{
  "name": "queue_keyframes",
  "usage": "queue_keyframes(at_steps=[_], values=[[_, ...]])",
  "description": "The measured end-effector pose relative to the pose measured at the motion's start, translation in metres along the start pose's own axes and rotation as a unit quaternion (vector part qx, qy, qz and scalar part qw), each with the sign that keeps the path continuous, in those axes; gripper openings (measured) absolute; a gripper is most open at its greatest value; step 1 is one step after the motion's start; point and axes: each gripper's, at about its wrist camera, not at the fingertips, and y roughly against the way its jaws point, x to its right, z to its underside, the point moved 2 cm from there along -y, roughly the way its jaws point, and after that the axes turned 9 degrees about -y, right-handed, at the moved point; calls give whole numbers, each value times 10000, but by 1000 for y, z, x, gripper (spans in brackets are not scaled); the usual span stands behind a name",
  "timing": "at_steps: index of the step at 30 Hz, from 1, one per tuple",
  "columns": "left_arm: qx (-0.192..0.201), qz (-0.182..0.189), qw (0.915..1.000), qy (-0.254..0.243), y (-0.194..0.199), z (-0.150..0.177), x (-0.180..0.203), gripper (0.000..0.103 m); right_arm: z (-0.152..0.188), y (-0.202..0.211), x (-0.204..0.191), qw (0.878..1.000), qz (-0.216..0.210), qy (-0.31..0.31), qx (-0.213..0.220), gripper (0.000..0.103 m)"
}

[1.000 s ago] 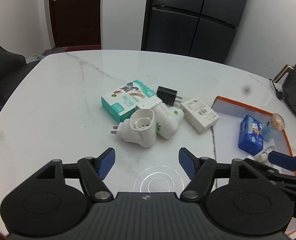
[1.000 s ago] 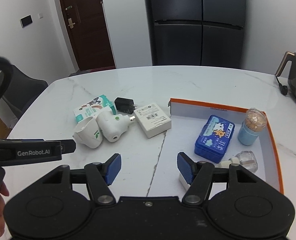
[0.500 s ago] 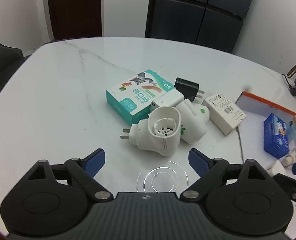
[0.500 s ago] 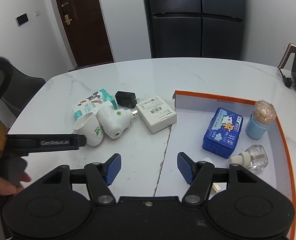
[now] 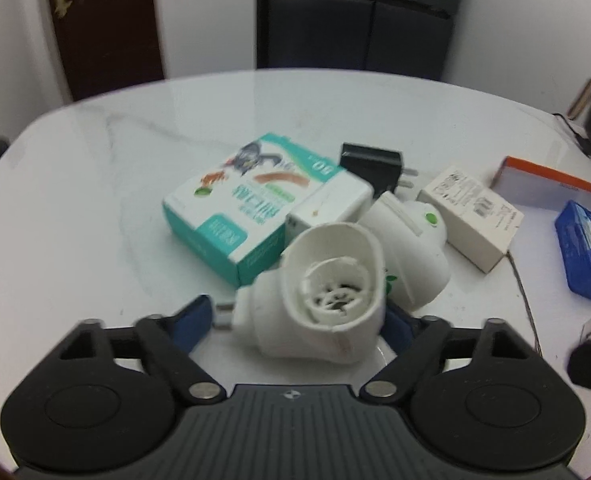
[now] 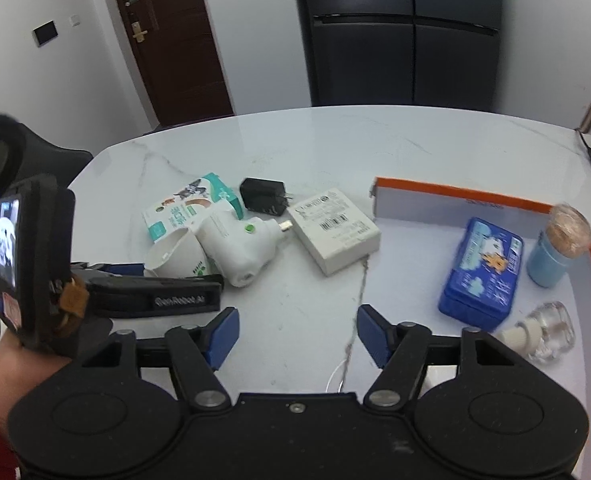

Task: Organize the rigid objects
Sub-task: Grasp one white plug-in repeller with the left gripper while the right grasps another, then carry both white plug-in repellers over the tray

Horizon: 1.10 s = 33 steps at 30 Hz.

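Left gripper (image 5: 297, 316) is down at the marble table (image 5: 95, 200), jaws closing around the near white plug-in heater (image 5: 323, 300), which lies on its side between the blue pads (image 5: 193, 316); whether the pads already press it I cannot tell (the right pad is mostly hidden behind the body). Just behind it: a teal box (image 5: 247, 204), a second white heater (image 5: 411, 248), a black charger (image 5: 371, 164) and a white carton (image 5: 471, 210). Right gripper (image 6: 297, 334) hovers over bare tabletop, jaws opening, nothing between them. Further right, the orange-rimmed tray (image 6: 455, 196) holds a blue case (image 6: 481, 274), a toothpick jar (image 6: 557, 246) and a small glass bottle (image 6: 545, 330).
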Motion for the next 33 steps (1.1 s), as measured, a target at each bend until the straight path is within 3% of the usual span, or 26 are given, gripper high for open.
queue_keyframes(at_steps=[5,14,20,25,33], values=[[100,147,9998,-69,9,8,-6,85,-8,-18,-12,9991,-251,354,-39,80],[270,-44,9991,337,47,22,-47,86,-30,-68,-39,9920,-833,932,-170,84],[264,-137,9980,556,55,27,-65,86,-36,-107,-48,9899,-571,1259,-317,88],[222,-129,9975,653,51,29,-66,86,-40,-127,-44,9934,-584,888,-420,96],[246,-80,9974,671,50,27,-62,86,-31,-131,-46,9939,-565,915,-261,93]])
